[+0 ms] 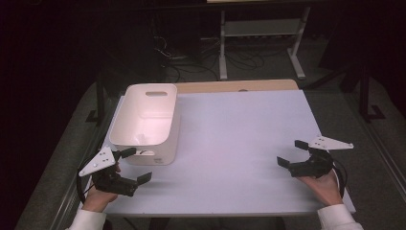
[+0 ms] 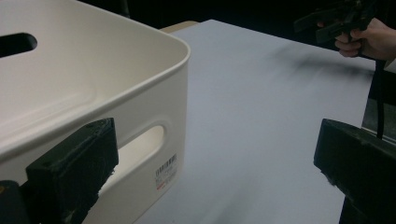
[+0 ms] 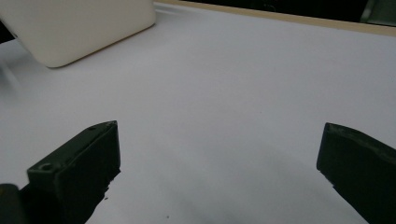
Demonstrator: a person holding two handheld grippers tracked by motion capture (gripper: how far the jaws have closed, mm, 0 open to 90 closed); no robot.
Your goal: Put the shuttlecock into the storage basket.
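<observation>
A white plastic bin (image 1: 143,122) with cut-out handles stands on the left of the white tabletop (image 1: 239,139); nothing shows inside it. My left gripper (image 1: 137,165) hovers at the bin's near right corner, open and holding nothing. In the left gripper view the bin (image 2: 93,84) is close on the left, with a barcode label (image 2: 166,171) on its wall, and my left gripper (image 2: 215,168) has its jaws spread wide. My right gripper (image 1: 292,153) is near the table's right edge, open with nothing in it. In the right gripper view its jaws (image 3: 217,158) frame bare tabletop, with the bin's corner (image 3: 79,28) far off.
A strip of wooden table edge (image 1: 239,86) runs along the far side. Beyond it, cables (image 1: 191,62) and a white metal frame (image 1: 222,43) stand on the dark floor. A dark post (image 1: 99,98) rises by the table's left side. The other hand and gripper (image 2: 334,21) show far off.
</observation>
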